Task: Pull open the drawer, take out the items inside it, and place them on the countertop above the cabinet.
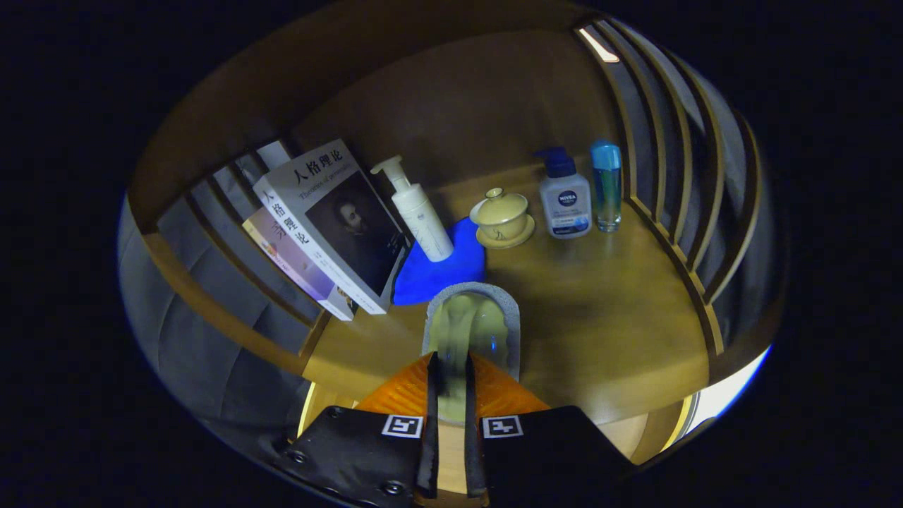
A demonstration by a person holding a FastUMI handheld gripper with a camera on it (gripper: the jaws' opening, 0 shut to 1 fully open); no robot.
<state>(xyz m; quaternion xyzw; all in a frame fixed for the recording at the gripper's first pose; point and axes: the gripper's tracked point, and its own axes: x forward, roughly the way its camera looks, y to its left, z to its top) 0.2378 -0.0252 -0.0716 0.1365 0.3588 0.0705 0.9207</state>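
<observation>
My gripper (451, 370) is shut on a pale yellow-green sponge with a grey rim (474, 321). Both fingers press on its near end, and the rest sticks out ahead of them. The sponge hangs over the front part of the wooden countertop (607, 324); I cannot tell whether it touches the wood. Just beyond the sponge lies a bright blue cloth-like item (434, 271) on the countertop.
Two books (331, 226) lean against the left slatted rail (211, 296). A white pump bottle (420, 212) leans over the blue item. Further back stand a lidded yellow cup on a saucer (502, 219), a white-and-blue pump bottle (564, 201) and a slim blue bottle (607, 187) by the right rail (677, 212).
</observation>
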